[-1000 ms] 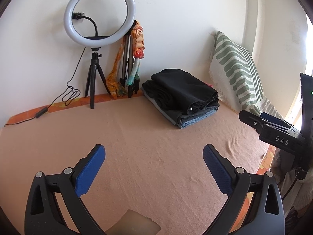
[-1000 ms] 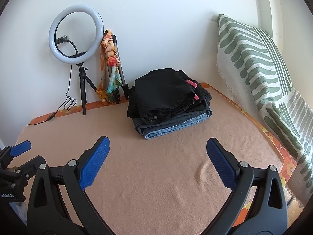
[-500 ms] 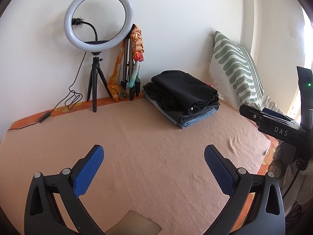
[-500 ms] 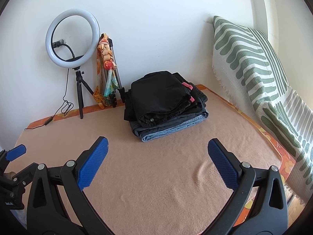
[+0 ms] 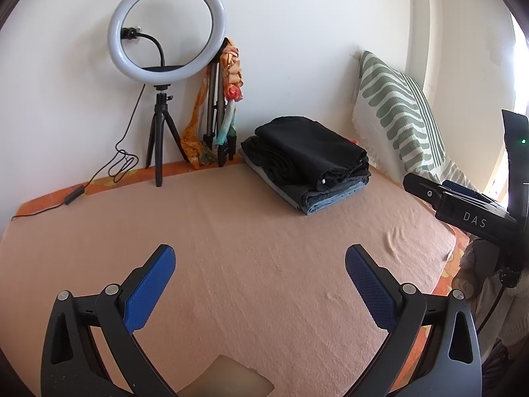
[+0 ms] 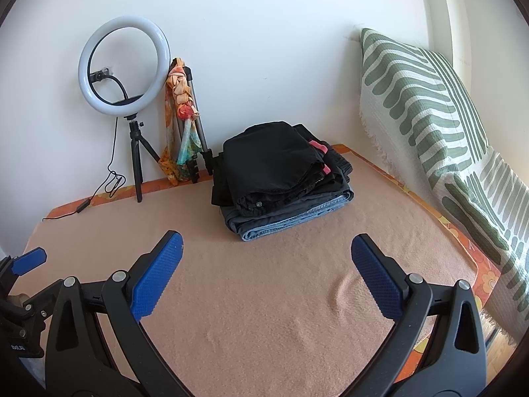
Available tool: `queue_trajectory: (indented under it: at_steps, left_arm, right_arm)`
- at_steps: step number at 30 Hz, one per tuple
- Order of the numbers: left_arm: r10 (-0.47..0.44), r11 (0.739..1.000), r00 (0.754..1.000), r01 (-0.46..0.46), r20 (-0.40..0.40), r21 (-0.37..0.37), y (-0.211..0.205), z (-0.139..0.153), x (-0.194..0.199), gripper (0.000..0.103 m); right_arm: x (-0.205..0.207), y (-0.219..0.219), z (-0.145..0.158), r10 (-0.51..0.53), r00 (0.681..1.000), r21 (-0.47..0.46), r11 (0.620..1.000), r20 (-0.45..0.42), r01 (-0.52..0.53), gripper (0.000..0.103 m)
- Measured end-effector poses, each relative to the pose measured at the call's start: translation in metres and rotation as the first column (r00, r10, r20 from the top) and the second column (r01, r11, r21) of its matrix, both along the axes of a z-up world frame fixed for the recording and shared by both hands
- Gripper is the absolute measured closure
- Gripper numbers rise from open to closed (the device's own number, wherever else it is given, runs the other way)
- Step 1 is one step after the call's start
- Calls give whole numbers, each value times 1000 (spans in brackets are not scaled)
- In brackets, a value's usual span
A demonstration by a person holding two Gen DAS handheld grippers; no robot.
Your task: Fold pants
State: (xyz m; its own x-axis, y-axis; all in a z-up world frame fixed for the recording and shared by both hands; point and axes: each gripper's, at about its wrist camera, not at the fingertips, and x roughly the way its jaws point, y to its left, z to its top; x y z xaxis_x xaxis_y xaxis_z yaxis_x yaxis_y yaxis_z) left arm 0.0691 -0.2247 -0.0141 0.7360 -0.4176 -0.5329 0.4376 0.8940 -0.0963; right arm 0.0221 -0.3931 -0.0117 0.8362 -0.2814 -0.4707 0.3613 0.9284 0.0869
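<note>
A stack of folded pants point(image 5: 307, 162), black ones on top and blue denim at the bottom, lies at the far side of the peach blanket point(image 5: 248, 248); it also shows in the right wrist view point(image 6: 281, 178). My left gripper point(image 5: 259, 284) is open and empty, low over the blanket, well short of the stack. My right gripper point(image 6: 266, 278) is open and empty too, nearer the stack. The right gripper's body shows at the right edge of the left wrist view point(image 5: 469, 211). A fingertip of the left gripper point(image 6: 28, 259) shows at the left of the right wrist view.
A ring light on a tripod point(image 5: 165, 49) stands at the back left with its cable point(image 5: 122, 162) trailing over the bed. A folded tripod with a colourful scarf point(image 5: 224, 106) leans on the wall. A green striped pillow point(image 6: 429, 125) lines the right side.
Both grippers have drawn back and risen slightly, so the stack and the back wall look a little farther away. Both stay open and empty. The pants have not moved.
</note>
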Motion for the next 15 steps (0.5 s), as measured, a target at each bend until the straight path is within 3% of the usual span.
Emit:
queue_trajectory:
  at_steps: [15]
  left_arm:
    - [-3, 1000, 1000, 3, -2, -2, -1, 1, -1, 1]
  right_arm:
    - [-1, 1, 0, -2, 1000, 2, 1000, 0, 2, 0]
